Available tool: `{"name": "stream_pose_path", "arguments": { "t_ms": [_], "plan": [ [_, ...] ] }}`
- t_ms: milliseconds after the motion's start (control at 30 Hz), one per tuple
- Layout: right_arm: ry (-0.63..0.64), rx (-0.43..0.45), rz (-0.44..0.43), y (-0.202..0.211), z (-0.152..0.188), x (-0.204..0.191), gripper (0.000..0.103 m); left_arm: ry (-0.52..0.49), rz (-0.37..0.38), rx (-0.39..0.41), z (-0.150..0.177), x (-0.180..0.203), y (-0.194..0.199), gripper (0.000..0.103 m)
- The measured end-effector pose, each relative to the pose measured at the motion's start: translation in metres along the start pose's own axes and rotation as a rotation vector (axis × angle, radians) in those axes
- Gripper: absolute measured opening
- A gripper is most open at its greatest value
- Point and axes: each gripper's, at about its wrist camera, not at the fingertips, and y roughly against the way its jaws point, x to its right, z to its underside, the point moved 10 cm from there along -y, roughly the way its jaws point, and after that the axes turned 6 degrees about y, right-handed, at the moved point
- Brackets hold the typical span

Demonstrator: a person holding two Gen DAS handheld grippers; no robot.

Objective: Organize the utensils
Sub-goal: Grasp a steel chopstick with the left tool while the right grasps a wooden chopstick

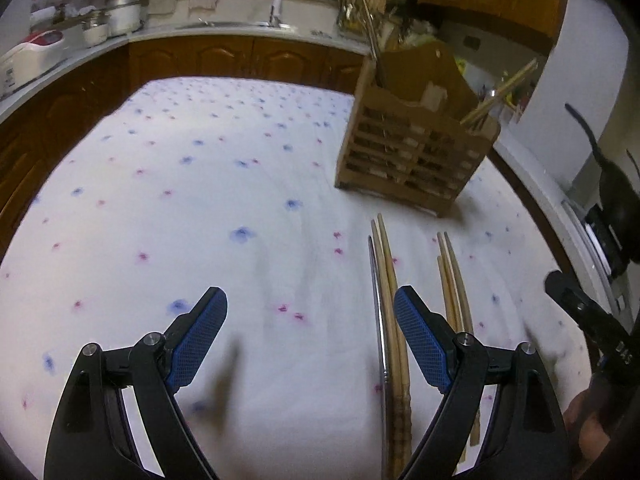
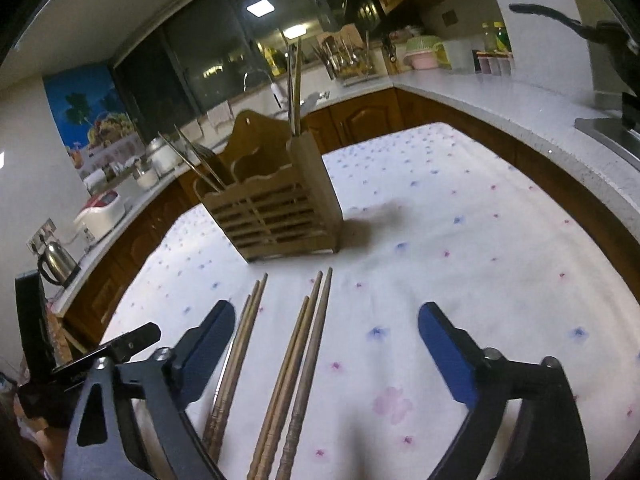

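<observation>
The left gripper (image 1: 310,338) is hanging over the flower-dotted white tablecloth (image 1: 200,200), fingers spread and grasping nothing; a bundle of wooden chopsticks with one metal one (image 1: 387,320) is lying just inside its right finger, a second wooden bundle (image 1: 454,284) just outside it. Only the right wrist view is showing the right gripper (image 2: 326,342) pointing downward, released, straddling that second bundle (image 2: 304,364). The slatted wooden utensil holder (image 2: 276,208) is standing beyond the fingertips, chopsticks upright inside.

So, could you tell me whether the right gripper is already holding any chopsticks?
No: the right gripper is open, and the chopsticks lie flat on the cloth between its fingers, untouched by either pad.
</observation>
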Motion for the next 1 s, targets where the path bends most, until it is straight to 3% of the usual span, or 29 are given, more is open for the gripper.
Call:
{"name": "stream_pose_path", "arguments": {
  "t_ms": [67,200,333,500,567,667,800,1000],
  "plan": [
    [0.005,-0.026,0.008,-0.009,0.003,0.001,0.075,-0.026,-0.007,-0.022,0.001,0.007,-0.011,0.087],
    [-0.016,-0.055,0.010,-0.019,0.005,0.006,0.069,-0.089,-0.041,-0.058,0.002,0.022,-0.034,0.083],
    [-0.023,-0.056,0.012,-0.020,0.003,0.008,0.067,-0.137,-0.079,-0.117,0.008,0.029,-0.058,0.058],
    [-0.032,-0.057,0.015,-0.021,-0.002,0.012,0.061,-0.210,-0.118,-0.090,0.012,0.030,-0.065,0.057],
    [-0.030,-0.060,0.012,-0.023,-0.002,0.011,0.058,-0.210,-0.109,-0.096,0.013,0.026,-0.061,0.053],
    [-0.023,-0.082,0.000,-0.029,-0.001,0.009,0.046,-0.175,-0.090,-0.116,0.010,0.013,-0.054,0.042],
    [0.006,-0.118,-0.010,-0.046,0.001,0.002,0.037,-0.081,-0.018,-0.145,0.001,0.002,-0.053,0.042],
    [0.077,-0.210,0.016,-0.091,0.006,-0.006,0.024,-0.092,-0.012,-0.176,-0.006,0.012,-0.067,0.041]
  ]
}}
